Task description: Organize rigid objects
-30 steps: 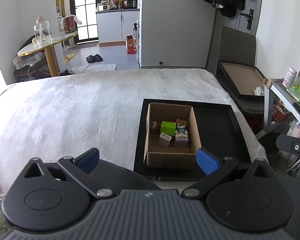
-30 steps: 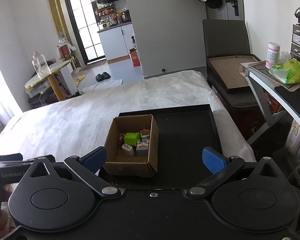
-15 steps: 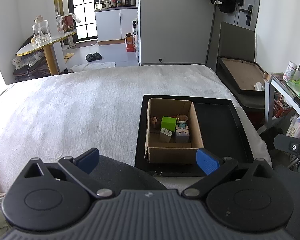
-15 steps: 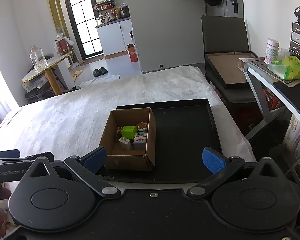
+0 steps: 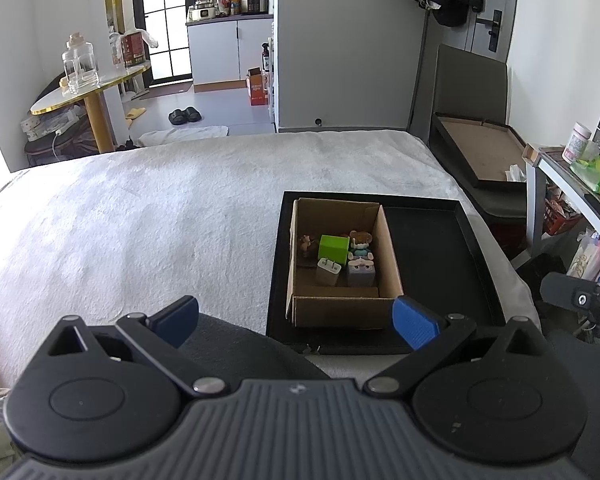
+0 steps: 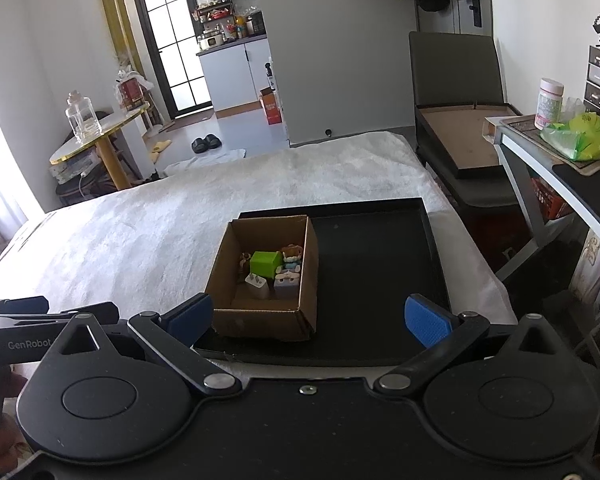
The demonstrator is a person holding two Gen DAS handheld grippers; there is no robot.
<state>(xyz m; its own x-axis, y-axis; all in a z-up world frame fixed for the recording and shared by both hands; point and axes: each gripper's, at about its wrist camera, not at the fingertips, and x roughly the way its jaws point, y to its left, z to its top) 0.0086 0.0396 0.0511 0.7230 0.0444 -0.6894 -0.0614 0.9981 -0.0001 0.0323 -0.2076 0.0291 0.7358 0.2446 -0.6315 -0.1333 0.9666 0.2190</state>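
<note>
Both hand-held grippers, left (image 5: 296,318) and right (image 6: 308,318), hover level, spread wide, facing the cardboard box (image 5: 342,308).

L wrist cam: low over near bed edge, faces fwd across bed (image 5: 148,208) twd kitchen door; box sits right of centre. R wrist cam: same heading, further right, box left of centre. Shared: cardboard box (image 5: 342,312) (image 6: 266,322), black tray (image 5: 440,256) (image 6: 380,264), bed.
</note>
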